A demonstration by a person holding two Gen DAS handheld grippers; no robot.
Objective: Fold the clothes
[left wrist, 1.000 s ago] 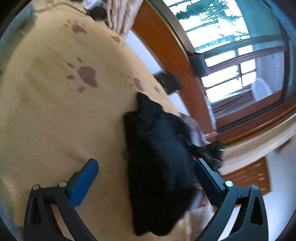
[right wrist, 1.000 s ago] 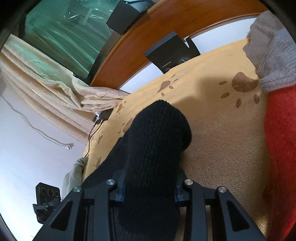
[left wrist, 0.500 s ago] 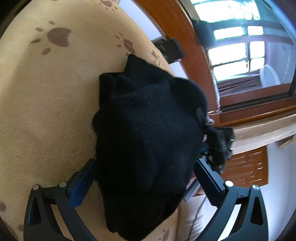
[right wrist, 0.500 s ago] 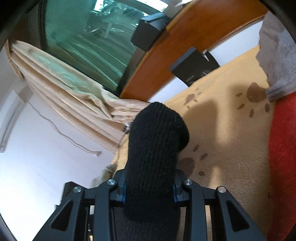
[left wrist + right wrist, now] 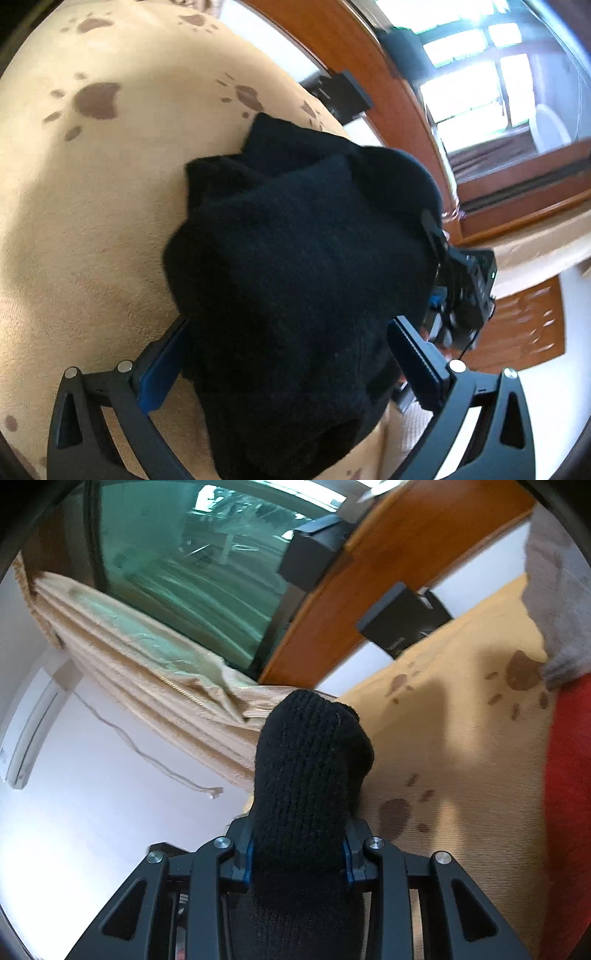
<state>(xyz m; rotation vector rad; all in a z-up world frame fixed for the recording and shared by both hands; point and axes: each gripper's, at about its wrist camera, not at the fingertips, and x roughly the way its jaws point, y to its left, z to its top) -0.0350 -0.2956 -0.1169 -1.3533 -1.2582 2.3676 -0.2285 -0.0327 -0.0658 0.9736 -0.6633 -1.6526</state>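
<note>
Clamped between the jaws of the right gripper (image 5: 297, 853) is a bunched fold of the black knitted garment (image 5: 306, 277), which stands up past the blue pads in a rounded hump in the right wrist view. By contrast, the jaws of the left gripper (image 5: 284, 358) are spread wide, with the bulk of the same garment bulging between them; whether its blue fingers (image 5: 162, 365) press on the knit cannot be told, since the cloth hides their tips. Most of the garment is seen heaped over the tan blanket (image 5: 85, 206), which is printed with brown paw marks, and its lower edge hangs toward the camera of the left gripper. At the right edge of the right wrist view a red garment (image 5: 569, 805) is laid on the blanket, with a grey knitted garment (image 5: 554, 602) just beyond it. Behind the blanket a curved wooden board (image 5: 373, 576) is seen, with a small black box (image 5: 402, 618) against it, and a beige curtain (image 5: 147, 672) is gathered beside a window.
</note>
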